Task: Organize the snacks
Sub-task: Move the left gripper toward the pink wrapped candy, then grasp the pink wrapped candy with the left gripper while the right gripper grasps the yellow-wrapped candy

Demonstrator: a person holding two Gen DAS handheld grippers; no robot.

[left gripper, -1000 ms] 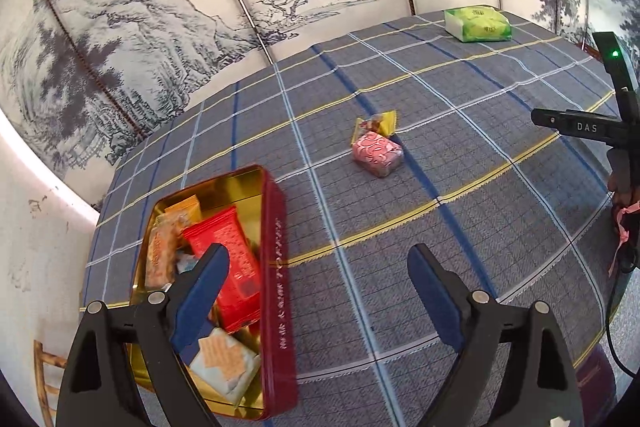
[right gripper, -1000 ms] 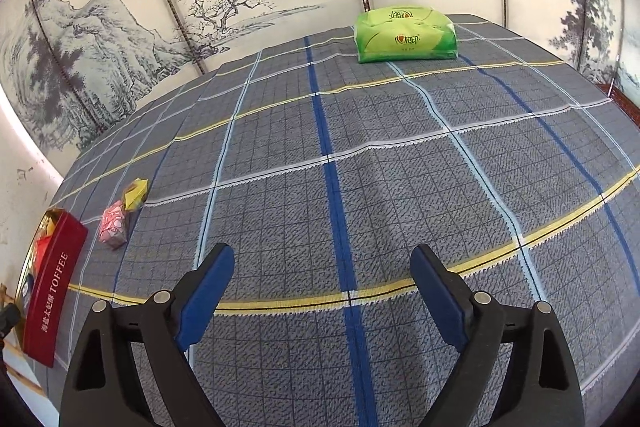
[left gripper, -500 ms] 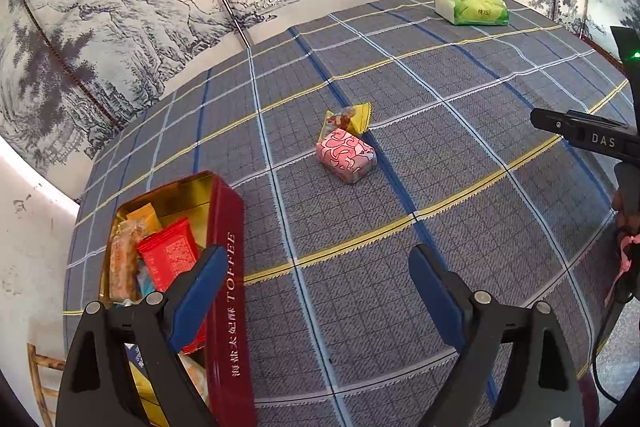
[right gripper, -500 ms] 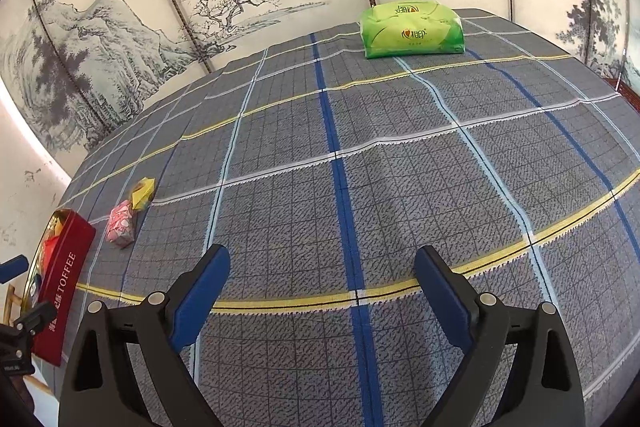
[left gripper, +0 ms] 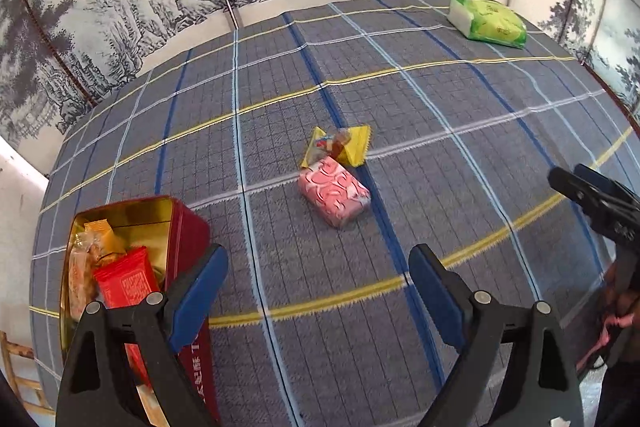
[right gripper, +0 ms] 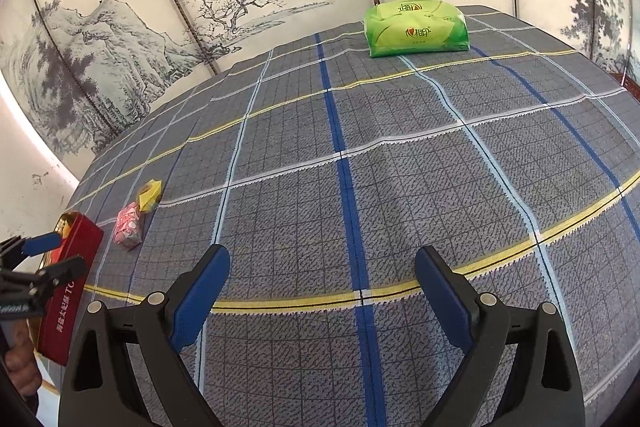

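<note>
A pink patterned snack pack (left gripper: 334, 195) lies on the checked tablecloth, with a yellow wrapped snack (left gripper: 338, 147) just behind it, touching it. My left gripper (left gripper: 318, 277) hovers open above the cloth just short of the pink pack, with nothing between its fingers. At its left stands a red and gold toffee tin (left gripper: 188, 227) holding a red packet (left gripper: 128, 283) and other snacks. The right wrist view shows the same pink pack (right gripper: 129, 227), yellow snack (right gripper: 150, 195) and tin (right gripper: 70, 291) at far left. My right gripper (right gripper: 322, 279) is open over bare cloth.
A green tissue pack (right gripper: 416, 27) sits at the table's far edge; the left wrist view has this tissue pack (left gripper: 488, 23) at top right. A painted folding screen stands behind the table. The right gripper's black body (left gripper: 600, 203) shows at the right edge. A wooden chair (left gripper: 20, 379) shows at lower left.
My left gripper has moved right, away from over the tin and toward the pink pack, which now looks nearer and more centred. The right gripper has stayed put.
</note>
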